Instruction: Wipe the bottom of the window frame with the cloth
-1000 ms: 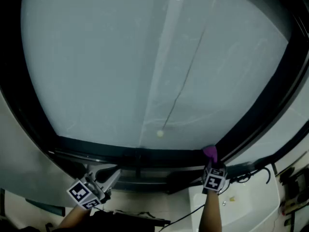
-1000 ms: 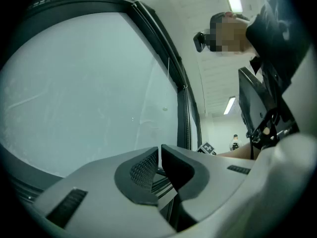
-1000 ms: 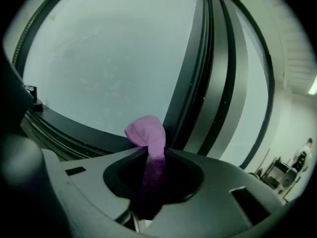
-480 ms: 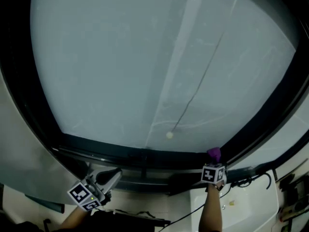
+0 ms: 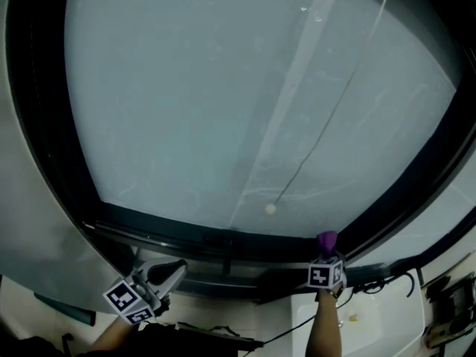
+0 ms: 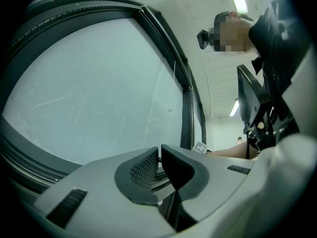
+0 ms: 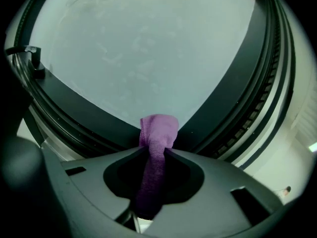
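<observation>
A purple cloth point(image 7: 157, 138) sticks out from between the jaws of my right gripper point(image 7: 156, 150), which is shut on it. In the head view the cloth point(image 5: 326, 240) touches the dark bottom window frame point(image 5: 223, 240) near its right corner, with the right gripper point(image 5: 326, 253) just below. My left gripper point(image 5: 175, 268) hangs below the frame's left part, apart from it. In the left gripper view its jaws point(image 6: 159, 155) are nearly together with nothing between them. Frosted glass point(image 5: 245, 95) fills the frame.
A thin cord with a small bead point(image 5: 270, 209) hangs in front of the glass. A dark sliding track point(image 5: 193, 270) runs under the frame. Black cables point(image 5: 387, 280) lie on the white sill at the right. A person stands at the right in the left gripper view.
The head view has shifted, so the window sits further right. The right gripper with the cloth stays at the frame's lower right corner. The left gripper has barely moved.
</observation>
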### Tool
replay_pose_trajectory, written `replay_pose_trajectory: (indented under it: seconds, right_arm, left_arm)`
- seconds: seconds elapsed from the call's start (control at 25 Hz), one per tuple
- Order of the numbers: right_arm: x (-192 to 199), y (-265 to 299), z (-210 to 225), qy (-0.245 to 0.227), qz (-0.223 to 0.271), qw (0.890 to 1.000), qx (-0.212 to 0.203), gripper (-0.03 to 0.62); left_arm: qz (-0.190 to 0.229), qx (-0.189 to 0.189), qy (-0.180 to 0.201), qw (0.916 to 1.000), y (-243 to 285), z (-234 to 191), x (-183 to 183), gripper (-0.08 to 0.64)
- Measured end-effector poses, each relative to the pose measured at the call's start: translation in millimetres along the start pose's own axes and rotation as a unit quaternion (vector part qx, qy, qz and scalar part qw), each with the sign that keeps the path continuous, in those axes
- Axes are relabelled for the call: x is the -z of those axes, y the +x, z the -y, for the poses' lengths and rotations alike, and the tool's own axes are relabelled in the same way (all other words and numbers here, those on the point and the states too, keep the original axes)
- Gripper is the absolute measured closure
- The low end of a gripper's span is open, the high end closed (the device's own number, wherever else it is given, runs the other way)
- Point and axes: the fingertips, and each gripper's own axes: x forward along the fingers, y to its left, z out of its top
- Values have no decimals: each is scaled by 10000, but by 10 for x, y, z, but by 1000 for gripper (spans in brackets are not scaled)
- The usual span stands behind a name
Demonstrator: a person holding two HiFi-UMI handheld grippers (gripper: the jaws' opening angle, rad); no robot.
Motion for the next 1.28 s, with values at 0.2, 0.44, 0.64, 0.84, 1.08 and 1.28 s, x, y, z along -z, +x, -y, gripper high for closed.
replay_pose_trajectory:
  seconds: [0.2, 0.44, 0.64, 0.84, 1.08, 1.28]
  right_arm:
    - [-48, -88, -87, -95, 77, 9998, -124, 509]
    - [-91, -111, -192, -152, 132, 9996, -190, 509]
    - [-138, -166, -348, -234, 160, 9989, -384, 509]
    - [-195, -210, -437, -301, 196, 9978, -557, 509]
    - [-231, -277, -573, -192, 265, 9964, -778, 509]
    - [-290, -335, -691, 33, 397, 9932, -1093, 509]
  left_arm:
    - [9, -8, -12, 10000, -67, 20, -6, 543]
    - [24, -57, 7, 10000, -142, -7, -25, 543]
    - [31, -149, 7, 9999, -209, -67, -35, 543]
    - [69, -176, 1, 9998, -251, -86, -73, 543]
    - [53, -236, 16, 9997, -334, -101, -101, 543]
    - [14, -272, 17, 9996, -394, -89, -83, 543]
